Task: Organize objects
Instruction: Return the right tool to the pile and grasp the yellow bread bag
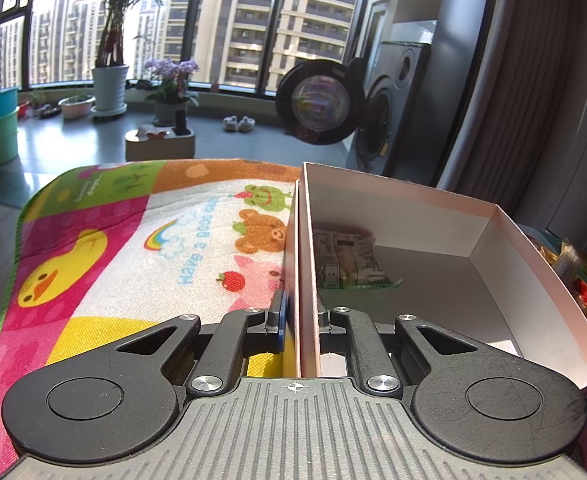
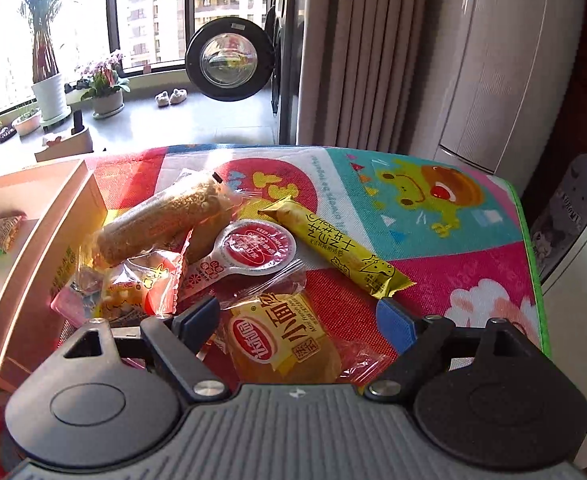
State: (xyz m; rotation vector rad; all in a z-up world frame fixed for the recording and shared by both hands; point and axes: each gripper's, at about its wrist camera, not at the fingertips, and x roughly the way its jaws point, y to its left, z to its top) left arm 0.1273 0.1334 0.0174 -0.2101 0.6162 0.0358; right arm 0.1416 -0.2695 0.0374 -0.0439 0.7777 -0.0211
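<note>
- Your left claw (image 1: 301,322) is clamped on the near left wall of the box (image 1: 505,232), one finger outside and one inside; hold it firm and level so the box cannot slide on the surface (image 1: 125,232).
- Inside the box, against its left wall, lies one wrapped snack (image 1: 349,260); the floor to its right is bare, so aim there.
- Right of the box sits the snack pile: the long grain bar (image 2: 165,224) nearest the box, the round jelly cup (image 2: 253,248) beyond it, the yellow stick (image 2: 341,252) farthest right.
- Your right claw (image 2: 301,324) is spread wide and holds nothing, straddling the small bread packet (image 2: 285,344).
- Judging by that, the bread goes next: close gently on its middle, lift clear of the box rim.
</note>
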